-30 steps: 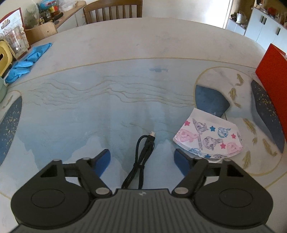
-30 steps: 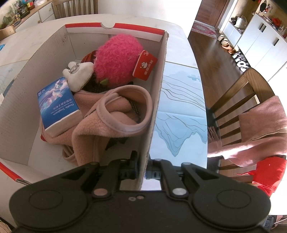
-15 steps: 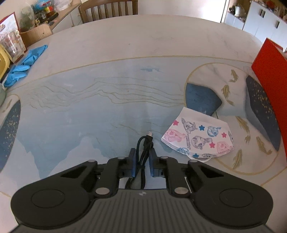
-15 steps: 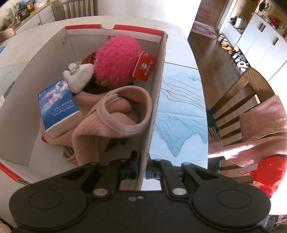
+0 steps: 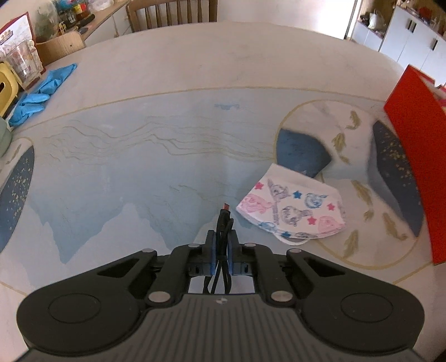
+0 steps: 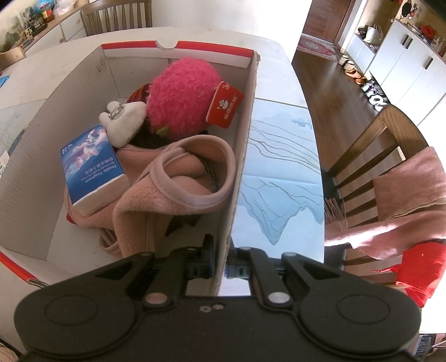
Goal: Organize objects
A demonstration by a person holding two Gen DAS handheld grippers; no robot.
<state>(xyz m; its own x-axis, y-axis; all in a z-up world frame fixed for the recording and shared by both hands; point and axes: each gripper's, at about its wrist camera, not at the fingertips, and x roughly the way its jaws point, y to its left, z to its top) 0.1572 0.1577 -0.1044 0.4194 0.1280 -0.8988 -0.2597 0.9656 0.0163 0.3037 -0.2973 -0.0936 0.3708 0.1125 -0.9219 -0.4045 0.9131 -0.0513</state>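
Note:
My left gripper [image 5: 222, 250] is shut on a coiled black USB cable [image 5: 223, 220], whose plug end sticks out past the blue pads over the table mat. A folded cartoon-print face mask [image 5: 292, 211] lies on the mat just right of it. The red outer side of the cardboard box [image 5: 412, 133] rises at the right edge. In the right wrist view my right gripper [image 6: 221, 257] is shut on the box's right wall [image 6: 242, 156]. Inside the box lie a pink plush toy [image 6: 184, 92], a blue tissue pack [image 6: 93, 164], a white pouch [image 6: 122, 122] and a pink fleece garment [image 6: 178, 181].
Blue gloves [image 5: 39, 92] lie at the table's far left near shelf clutter. A wooden chair [image 5: 172, 12] stands at the far side. Right of the table another chair [image 6: 384, 156] carries a pink cloth, with wooden floor and white cabinets [image 6: 404, 58] behind.
The left gripper's jaws went from wide open around the cable to shut on it, and the cable's loop has lifted slightly off the mat. The right gripper kept its hold on the box wall.

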